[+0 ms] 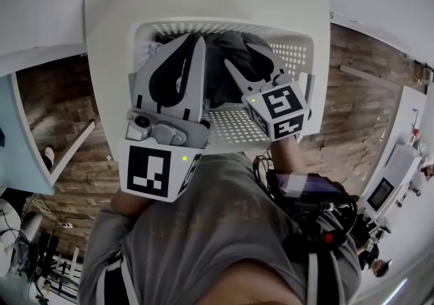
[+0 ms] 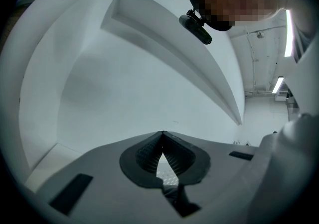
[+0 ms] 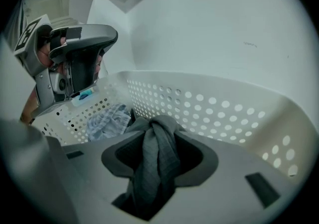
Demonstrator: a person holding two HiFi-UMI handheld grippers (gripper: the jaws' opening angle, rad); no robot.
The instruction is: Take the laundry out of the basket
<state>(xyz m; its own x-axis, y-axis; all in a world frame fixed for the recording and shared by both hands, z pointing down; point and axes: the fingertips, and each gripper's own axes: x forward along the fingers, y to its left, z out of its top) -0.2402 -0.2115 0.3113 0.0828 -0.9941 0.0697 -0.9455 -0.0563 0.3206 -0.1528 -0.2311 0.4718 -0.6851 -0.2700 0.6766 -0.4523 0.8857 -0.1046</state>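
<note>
**Right gripper clamped on dark cloth in the basket, left gripper closed and empty**

In the head view the white perforated laundry basket (image 1: pixel 300 51) sits at twelve o'clock, on a white surface (image 1: pixel 108 26), straight ahead of the person's grey-shirted chest. Both grippers reach into it over the near rim.

The right gripper (image 1: pixel 234 70) angles downward from about four o'clock toward the middle of the basket. Its own view shows the jaws pressed in on a bunched fold of the dark grey garment (image 3: pixel 157 161). The cloth rises in a twisted ridge between the pads and hangs down on the near side. The rest of the garment lies as a dark heap against the far wall of the basket, at twelve o'clock from the jaws in the head view.

The left gripper (image 1: pixel 193 43) is held level at the heap's nine o'clock side. In its view the jaw tips meet with nothing between them. Only a sliver of the perforated basket floor shows through the gap below the tips.

From the right gripper view, a pale blue-and-white cloth (image 3: pixel 107 121) lies on the basket floor at ten o'clock from the jaws. It seems to be a separate piece, though its edges are partly hidden by the dark garment.
</note>
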